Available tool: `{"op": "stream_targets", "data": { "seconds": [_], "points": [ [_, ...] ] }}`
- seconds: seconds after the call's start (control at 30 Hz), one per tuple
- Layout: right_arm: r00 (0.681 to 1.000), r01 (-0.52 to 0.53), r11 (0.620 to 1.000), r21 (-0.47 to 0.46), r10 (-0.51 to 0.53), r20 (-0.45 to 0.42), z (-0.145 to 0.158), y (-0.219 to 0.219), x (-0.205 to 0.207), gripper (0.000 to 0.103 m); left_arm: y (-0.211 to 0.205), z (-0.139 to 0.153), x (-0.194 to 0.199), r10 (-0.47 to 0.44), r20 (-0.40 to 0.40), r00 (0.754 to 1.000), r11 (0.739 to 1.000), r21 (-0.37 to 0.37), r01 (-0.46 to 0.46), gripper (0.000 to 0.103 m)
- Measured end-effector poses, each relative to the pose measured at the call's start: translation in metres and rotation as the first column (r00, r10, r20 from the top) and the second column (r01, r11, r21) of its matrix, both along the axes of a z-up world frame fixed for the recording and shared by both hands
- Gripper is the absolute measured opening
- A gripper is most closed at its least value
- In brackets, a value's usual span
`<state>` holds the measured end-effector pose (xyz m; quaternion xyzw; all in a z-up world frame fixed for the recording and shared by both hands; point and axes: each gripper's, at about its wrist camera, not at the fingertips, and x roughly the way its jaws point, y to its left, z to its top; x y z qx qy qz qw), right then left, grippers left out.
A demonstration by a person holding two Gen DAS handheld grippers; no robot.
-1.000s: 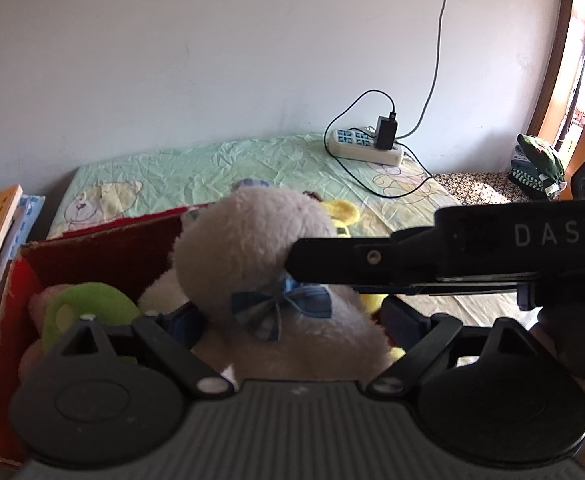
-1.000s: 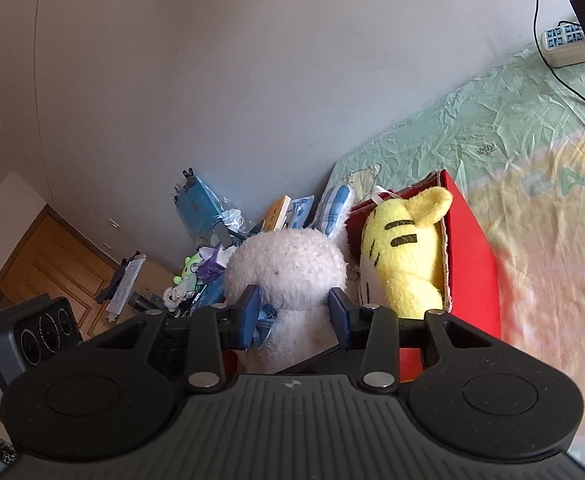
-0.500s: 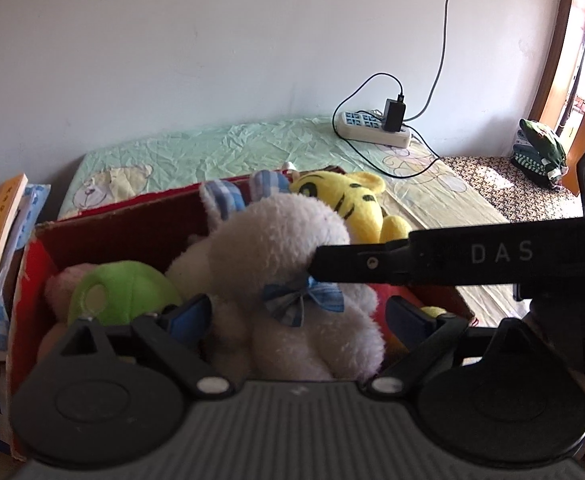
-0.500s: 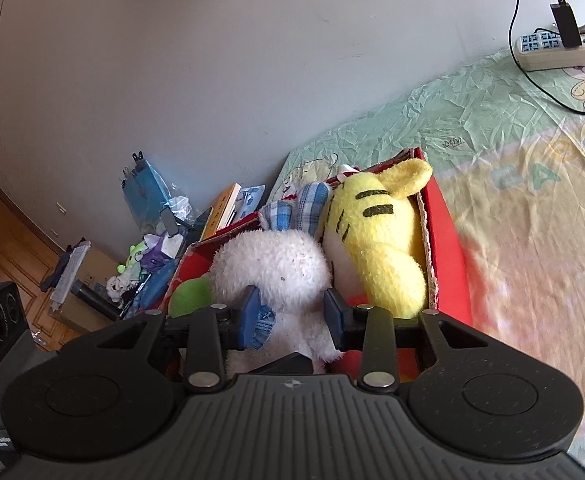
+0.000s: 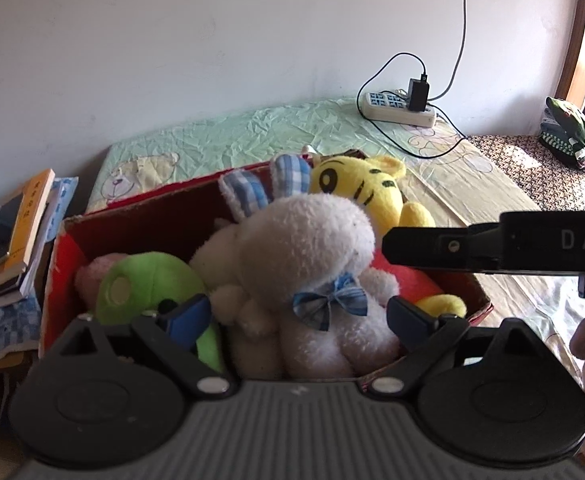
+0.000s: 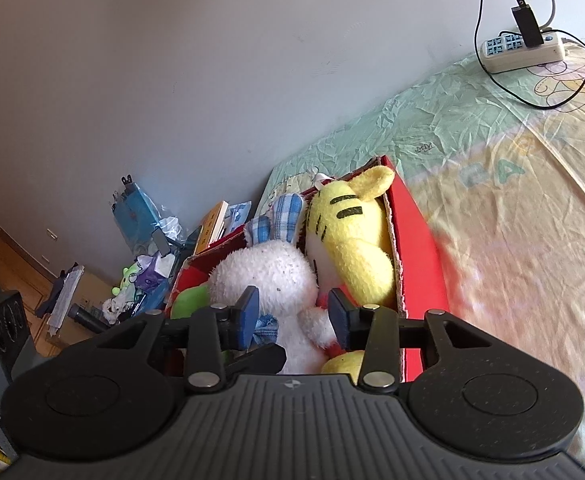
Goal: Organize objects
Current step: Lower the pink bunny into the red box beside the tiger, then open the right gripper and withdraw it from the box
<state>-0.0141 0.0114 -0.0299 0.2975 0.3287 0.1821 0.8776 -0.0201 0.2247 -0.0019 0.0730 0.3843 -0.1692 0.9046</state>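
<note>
A white plush rabbit (image 5: 312, 264) with checked blue ears and a blue bow sits in a red cardboard box (image 5: 152, 216) on the bed. Beside it lie a yellow tiger plush (image 5: 364, 192) and a green plush (image 5: 144, 284). My left gripper (image 5: 298, 314) is open, its fingers apart on either side of the rabbit's body. My right gripper (image 6: 294, 316) is open just behind the rabbit (image 6: 268, 276), pads apart from it; the tiger (image 6: 352, 240) lies to its right in the box (image 6: 416, 236). The right gripper's body (image 5: 492, 246) crosses the left wrist view.
A power strip with a plugged charger (image 5: 404, 106) lies on the green bedsheet (image 5: 232, 140) by the wall. Stacked books (image 5: 16, 232) sit left of the box. Cluttered items (image 6: 144, 248) stand beside the bed. Folded clothes (image 5: 568, 128) lie at far right.
The rabbit went down into the box. Both grippers opened, let it go and drew back a little.
</note>
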Motion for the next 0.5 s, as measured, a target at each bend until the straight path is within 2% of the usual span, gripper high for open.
{"op": "stream_targets", "data": {
  "seconds": [0.1, 0.13, 0.5],
  "points": [
    [1.0, 0.004, 1.0, -0.015, -0.004, 0.006, 0.002, -0.003, -0.004, 0.044, -0.005, 0.002, -0.003, 0.027, 0.007, 1.0, 0.999, 0.028, -0.027, 0.095],
    [1.0, 0.002, 1.0, -0.019, -0.002, 0.007, 0.002, -0.004, -0.005, 0.048, -0.006, 0.003, -0.004, 0.037, 0.009, 0.999, 0.999, 0.035, -0.037, 0.095],
    [0.998, -0.011, 0.999, -0.044, 0.013, 0.054, 0.017, -0.033, -0.033, 0.048, -0.041, 0.021, -0.029, 0.135, 0.05, 0.99, 0.984, 0.113, -0.14, 0.1]
  ]
}}
